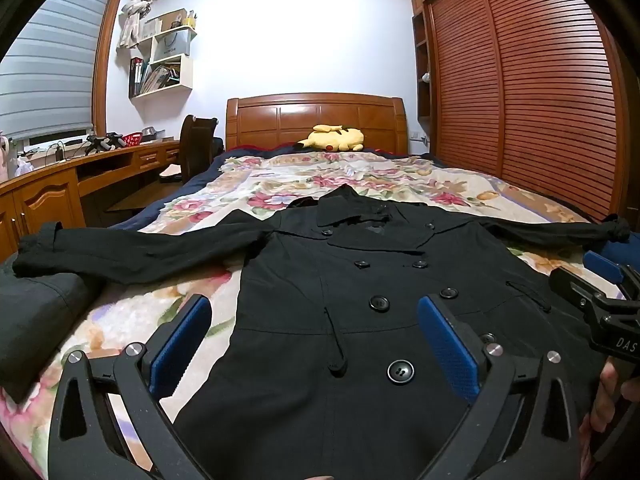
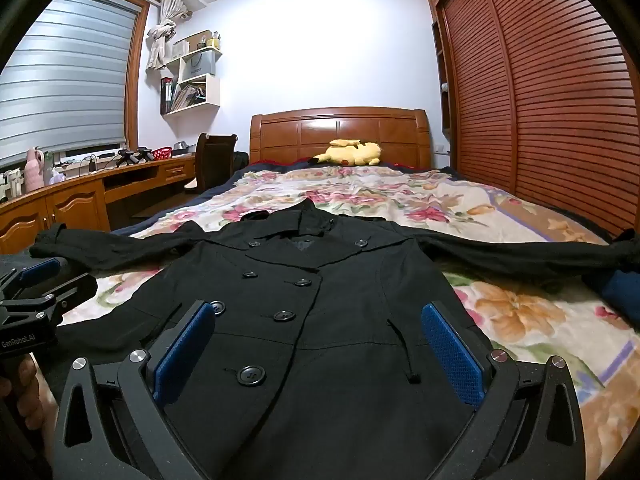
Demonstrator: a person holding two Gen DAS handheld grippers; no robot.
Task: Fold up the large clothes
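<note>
With the left claw [image 1: 314,350] and right claw [image 2: 318,354] both wide and empty over the black coat [image 1: 360,320] at lower centre, pinch each outstretched sleeve near its cuff first.

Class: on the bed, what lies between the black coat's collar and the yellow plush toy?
Only bare floral blanket lies between black coat and yellow plush toy, in both wrist views.

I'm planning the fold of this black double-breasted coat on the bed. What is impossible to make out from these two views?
- Hem of the black double-breasted coat: cut off by the bottom edge and the gripper bodies in both wrist views.
- Coat's back: hidden against the floral bedspread.
- Dark bundle at the left: cut by the left wrist view's edge, unidentifiable.
- Blue item beyond the sleeve cuff: mostly cropped.
</note>
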